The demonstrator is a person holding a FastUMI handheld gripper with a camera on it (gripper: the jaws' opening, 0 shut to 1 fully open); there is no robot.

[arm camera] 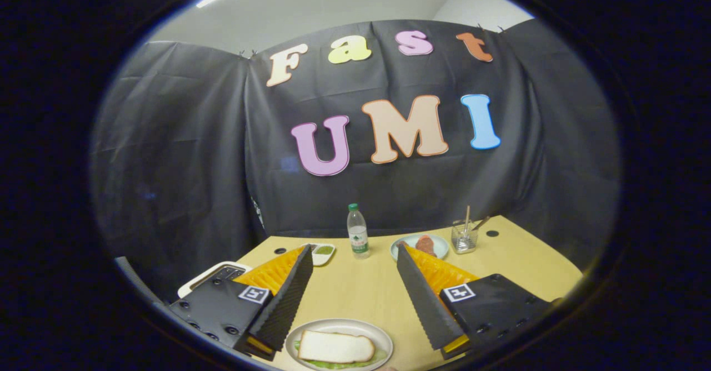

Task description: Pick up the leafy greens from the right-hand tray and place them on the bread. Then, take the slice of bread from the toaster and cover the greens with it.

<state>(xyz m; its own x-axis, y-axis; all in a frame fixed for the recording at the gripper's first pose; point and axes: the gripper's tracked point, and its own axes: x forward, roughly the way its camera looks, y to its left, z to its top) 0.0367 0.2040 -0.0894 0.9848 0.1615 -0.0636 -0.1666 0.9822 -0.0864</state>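
The two fingers of the gripper (353, 257) stand spread wide apart, with bare tabletop between them and nothing held; we see their ridged inner faces turned toward each other. Near us, between the bases of the fingers, lies a round white plate (383, 335) on the pale wooden table (355, 287). On this plate we find a white slice of bread (336, 347) lying flat, and beneath it the leafy greens (333, 364) show as a green fringe along its near edge and at its right end. The slice thus covers the greens.

Farther off, beyond the fingertips, we see a clear plastic water bottle with a green cap (357, 231) standing upright near the middle of the far side of the table. To its left, just beside the left fingertip, sits a small white dish holding something green (323, 252). To the right of the bottle, just beyond the right fingertip, rests a pale round plate carrying a reddish-brown piece of food (425, 245). Right of that plate stands a clear glass holder with thin sticks (464, 236) rising from it. At the near left, partly behind the left finger, we make out a white-rimmed appliance with a dark top (214, 276); we cannot tell what it contains.
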